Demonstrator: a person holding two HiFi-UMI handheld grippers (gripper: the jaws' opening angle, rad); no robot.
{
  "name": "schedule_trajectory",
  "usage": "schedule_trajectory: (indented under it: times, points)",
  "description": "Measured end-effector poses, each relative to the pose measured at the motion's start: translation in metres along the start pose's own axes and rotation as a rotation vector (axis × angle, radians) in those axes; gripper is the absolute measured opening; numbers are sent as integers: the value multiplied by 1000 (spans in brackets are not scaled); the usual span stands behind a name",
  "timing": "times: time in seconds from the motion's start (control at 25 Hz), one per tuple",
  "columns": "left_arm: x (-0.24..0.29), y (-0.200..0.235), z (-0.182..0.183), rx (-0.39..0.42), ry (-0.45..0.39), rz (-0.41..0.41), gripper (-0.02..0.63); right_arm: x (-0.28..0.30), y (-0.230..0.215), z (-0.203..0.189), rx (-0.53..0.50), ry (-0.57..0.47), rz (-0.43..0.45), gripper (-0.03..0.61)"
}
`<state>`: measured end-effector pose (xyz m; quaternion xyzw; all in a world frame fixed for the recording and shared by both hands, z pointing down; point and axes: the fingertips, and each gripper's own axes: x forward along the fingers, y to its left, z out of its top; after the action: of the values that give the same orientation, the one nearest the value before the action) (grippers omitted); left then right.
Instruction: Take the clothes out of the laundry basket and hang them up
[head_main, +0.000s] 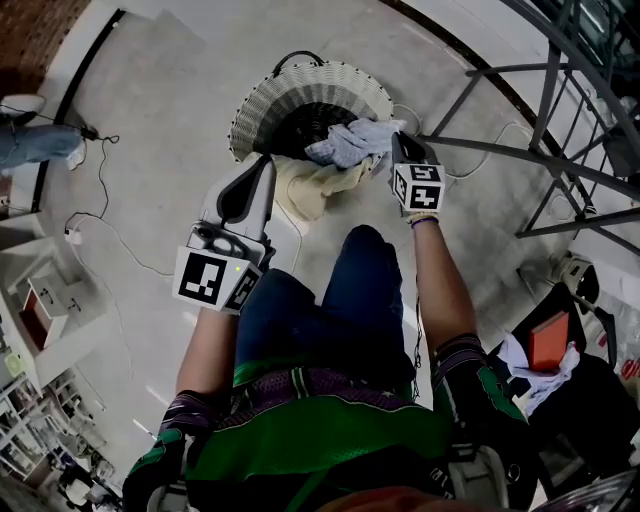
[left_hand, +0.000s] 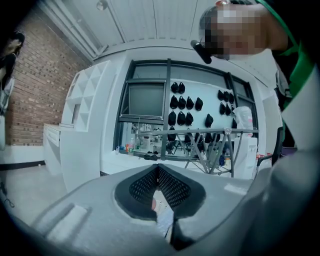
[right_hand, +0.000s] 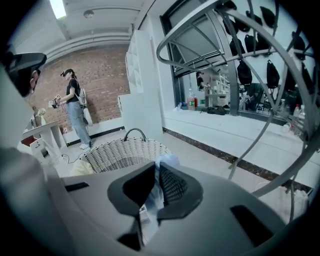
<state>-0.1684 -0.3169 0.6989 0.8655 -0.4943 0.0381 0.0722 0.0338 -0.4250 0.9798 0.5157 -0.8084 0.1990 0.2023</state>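
A wicker laundry basket (head_main: 300, 95) stands on the floor ahead of my knees; the right gripper view shows it as well (right_hand: 117, 152). A light blue garment (head_main: 350, 142) is lifted over its rim, and my right gripper (head_main: 398, 148) is shut on it; the blue cloth (right_hand: 167, 161) runs up between the pads (right_hand: 172, 185). A cream garment (head_main: 312, 188) hangs over the basket's near side. My left gripper (head_main: 267, 165) is at its upper left edge and is shut, with a pale strip of cloth (left_hand: 164, 216) pinched between its pads (left_hand: 145, 187).
A grey metal drying rack (head_main: 560, 150) stands to the right, its bars arching over the right gripper (right_hand: 240, 55). A person in jeans (right_hand: 75, 112) stands far left by a brick wall. Cables (head_main: 100, 205) lie on the floor. A dark pile (head_main: 550, 350) sits at lower right.
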Motion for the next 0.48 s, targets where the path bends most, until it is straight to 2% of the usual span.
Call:
schedule_trajectory:
  times: [0.12,0.36,0.48]
  points:
    - [-9,-3,37,-36,-29,8,17,-27,9,34,-23,-10,3,29]
    - [-34,-10,106,-31,-50,12,17,-80,23,103,-64,-16,12,28]
    - [-53,-8,135,-35,-33,29,17,-107,30,136,-76,-18,8,28]
